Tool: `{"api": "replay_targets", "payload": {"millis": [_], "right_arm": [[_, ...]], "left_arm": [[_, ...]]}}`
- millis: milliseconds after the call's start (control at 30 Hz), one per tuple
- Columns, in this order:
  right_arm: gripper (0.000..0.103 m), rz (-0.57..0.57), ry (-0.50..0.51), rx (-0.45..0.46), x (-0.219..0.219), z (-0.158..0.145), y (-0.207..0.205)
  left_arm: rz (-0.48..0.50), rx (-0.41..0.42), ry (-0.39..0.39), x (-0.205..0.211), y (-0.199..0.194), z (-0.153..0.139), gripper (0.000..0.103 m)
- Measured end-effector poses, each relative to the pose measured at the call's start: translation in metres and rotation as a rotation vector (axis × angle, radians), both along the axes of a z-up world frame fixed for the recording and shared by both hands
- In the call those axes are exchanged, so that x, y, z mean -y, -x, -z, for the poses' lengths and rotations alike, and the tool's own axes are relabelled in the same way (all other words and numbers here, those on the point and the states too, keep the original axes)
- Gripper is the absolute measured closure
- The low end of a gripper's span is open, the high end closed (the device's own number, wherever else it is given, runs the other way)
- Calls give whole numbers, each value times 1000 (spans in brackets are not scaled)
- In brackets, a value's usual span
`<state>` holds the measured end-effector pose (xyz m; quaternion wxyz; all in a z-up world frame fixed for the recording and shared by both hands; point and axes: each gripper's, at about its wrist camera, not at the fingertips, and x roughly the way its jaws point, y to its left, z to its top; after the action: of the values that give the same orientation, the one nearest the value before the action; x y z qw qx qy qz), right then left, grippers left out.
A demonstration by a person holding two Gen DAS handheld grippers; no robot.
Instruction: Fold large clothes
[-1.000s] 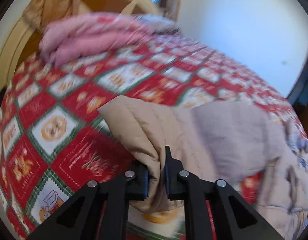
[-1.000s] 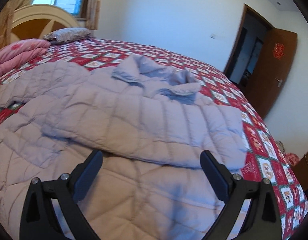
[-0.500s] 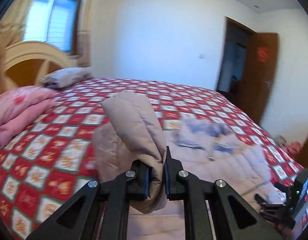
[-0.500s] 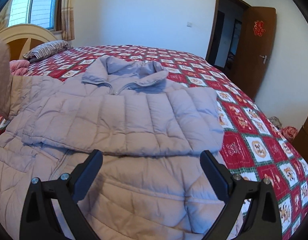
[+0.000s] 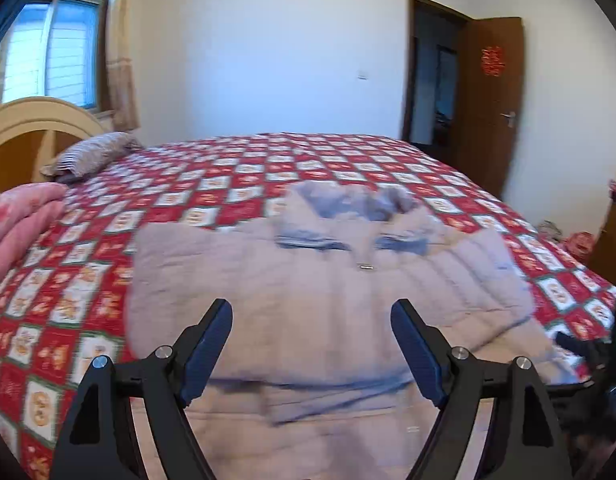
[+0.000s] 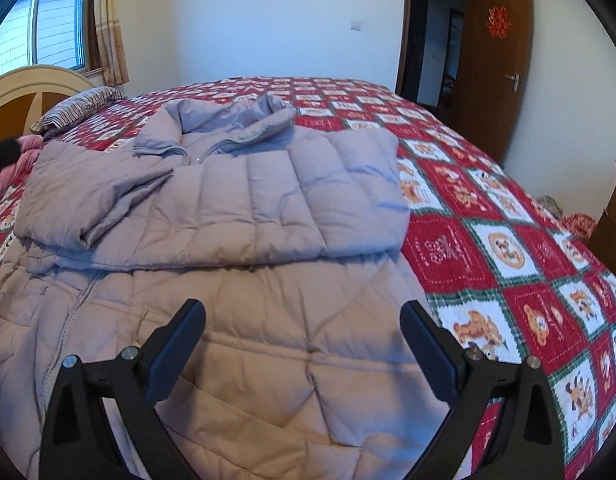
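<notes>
A large grey-lilac quilted down coat (image 6: pixel 236 216) lies on the bed, collar (image 6: pixel 232 124) at the far end, both sleeves folded across its chest. It also shows in the left wrist view (image 5: pixel 327 292), blurred. My left gripper (image 5: pixel 311 344) is open and empty above the coat's left part. My right gripper (image 6: pixel 304 344) is open and empty above the coat's lower half. The right gripper shows at the right edge of the left wrist view (image 5: pixel 587 356).
The bed has a red, white and green patterned cover (image 6: pixel 487 248). Pink bedding (image 5: pixel 16 224) and a striped pillow (image 5: pixel 92 156) lie by the headboard (image 5: pixel 24 132) at left. An open brown door (image 6: pixel 495 68) is at the far right.
My left gripper has swung the sleeve over the coat's chest, opened and let it go. The right gripper stayed open and moved slightly.
</notes>
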<state>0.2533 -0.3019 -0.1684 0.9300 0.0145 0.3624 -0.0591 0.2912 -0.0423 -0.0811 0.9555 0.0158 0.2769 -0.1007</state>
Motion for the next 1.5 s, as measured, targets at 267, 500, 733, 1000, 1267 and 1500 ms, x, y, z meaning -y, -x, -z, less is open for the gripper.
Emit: {"api": "replay_targets", "payload": {"millis": [267, 500, 733, 1000, 1267, 1500], "right_arm": [[3, -110, -150, 22, -26, -34, -21], [5, -197, -250, -23, -79, -31, -68], [60, -257, -351, -172, -113, 2, -97], [88, -199, -255, -93, -73, -21, -68], [48, -110, -219, -108, -28, -10, -47], [40, 6, -212, 32, -13, -46, -37]], "left_arm": [[-381, -79, -64, -111, -29, 56, 15], [-499, -269, 170, -170, -29, 121, 15], [-496, -232, 150, -162, -13, 122, 15], [-475, -254, 190, -168, -15, 120, 14], [-394, -302, 208, -165, -21, 78, 14], [-318, -151, 179, -129, -66, 7, 14]]}}
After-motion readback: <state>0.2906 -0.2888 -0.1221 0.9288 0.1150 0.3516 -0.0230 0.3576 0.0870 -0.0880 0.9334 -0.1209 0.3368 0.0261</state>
